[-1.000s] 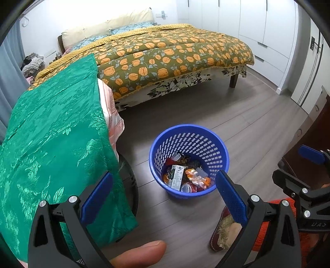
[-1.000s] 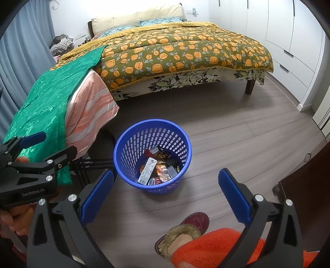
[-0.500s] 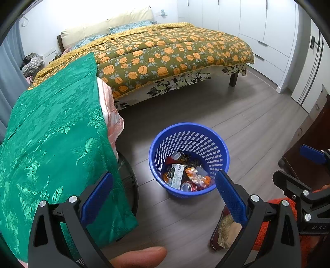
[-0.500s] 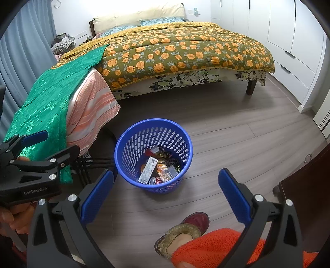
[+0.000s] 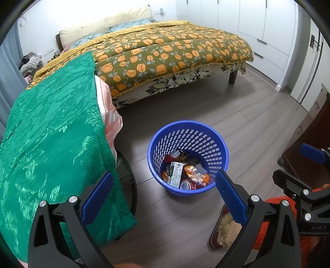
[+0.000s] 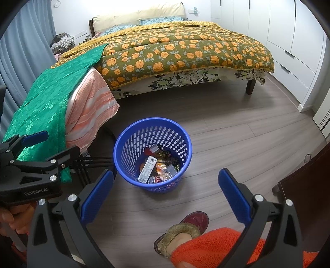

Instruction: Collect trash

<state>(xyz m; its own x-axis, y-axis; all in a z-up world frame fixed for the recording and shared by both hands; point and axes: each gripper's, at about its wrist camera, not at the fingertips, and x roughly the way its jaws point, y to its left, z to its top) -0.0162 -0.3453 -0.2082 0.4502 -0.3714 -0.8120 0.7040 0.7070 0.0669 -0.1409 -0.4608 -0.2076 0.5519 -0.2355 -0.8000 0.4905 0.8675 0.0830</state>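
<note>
- Soft, even indoor light is filling both views, brightest on the white wall (image 6: 132, 8) behind the bed (image 6: 185, 49).
- The blue basket (image 5: 187, 142) is casting only a faint shadow on the floor (image 6: 237, 132).
- Fisheye distortion is bending the wardrobe doors (image 5: 268, 26); black corners are vignetting each frame.
- Focus is staying sharp; the nearest edges are softening slightly.

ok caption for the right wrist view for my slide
Open right gripper above a blue basket of trash on a bedroom floor, bed behind.
</note>
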